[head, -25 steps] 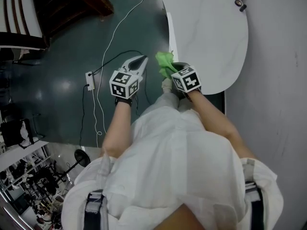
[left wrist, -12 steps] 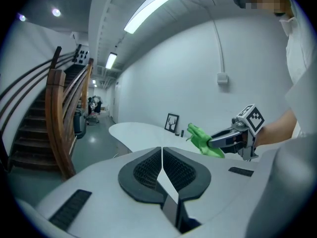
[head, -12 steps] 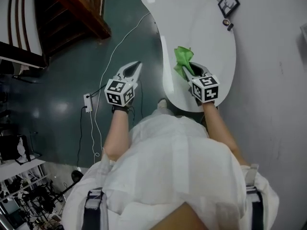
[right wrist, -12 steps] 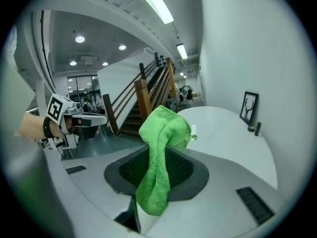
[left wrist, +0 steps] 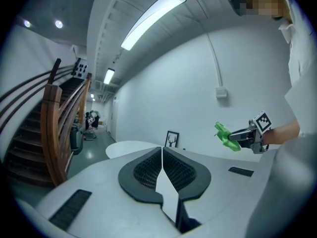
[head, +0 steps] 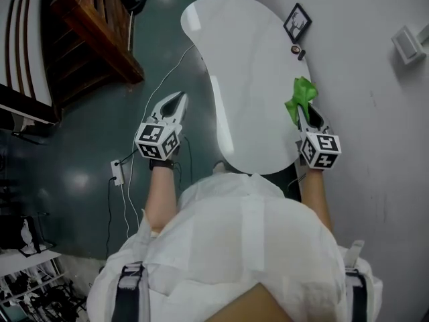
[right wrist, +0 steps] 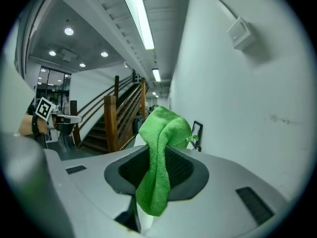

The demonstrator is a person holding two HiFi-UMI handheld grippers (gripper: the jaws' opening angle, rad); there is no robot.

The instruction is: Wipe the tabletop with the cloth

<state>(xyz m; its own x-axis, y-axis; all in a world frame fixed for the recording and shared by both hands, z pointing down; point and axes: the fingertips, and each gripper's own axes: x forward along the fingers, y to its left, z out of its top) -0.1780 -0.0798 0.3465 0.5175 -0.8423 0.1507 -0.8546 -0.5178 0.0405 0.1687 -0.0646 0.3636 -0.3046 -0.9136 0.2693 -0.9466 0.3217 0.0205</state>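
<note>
Around the work, on a glossy white kidney-shaped tabletop (head: 248,79) set against a pale grey wall (head: 375,106): a small black-framed deer picture (head: 297,23) standing at the wall, and just in front of it two tiny dark objects (head: 298,51), too small to identify. Straight ahead of the cloth along that wall-side edge, those same objects and the frame. Off the table's left, over a dark green polished floor (head: 74,146): a curved brown wooden staircase (head: 94,32) and a thin white cable (head: 144,113) trailing to a white socket block (head: 117,172). Up on the wall, a white square box (head: 407,42).

Clenched on a bright green microfibre cloth (right wrist: 159,157): the right gripper (head: 305,118), pinching the fabric partway along its length between black ribbed pads (right wrist: 179,170). Soft, nubby, folded into a narrow strip; long axis up-and-down in the right gripper view, with a rounded bunch above the jaw tips and a loose end drooping below them. In the head view, sticks forward past the jaw tips along the gripper's own line, toward the frame, over the table's right edge near the wall. Touching the surface or hovering: cannot tell.

Clenched as well, but on nothing: the left gripper (left wrist: 162,155), its left pads (left wrist: 145,172) of the same ribbed black rubber pressed flat together in a smooth grey shell. Held over the floor beside the table's left edge, well apart from the cloth.
</note>
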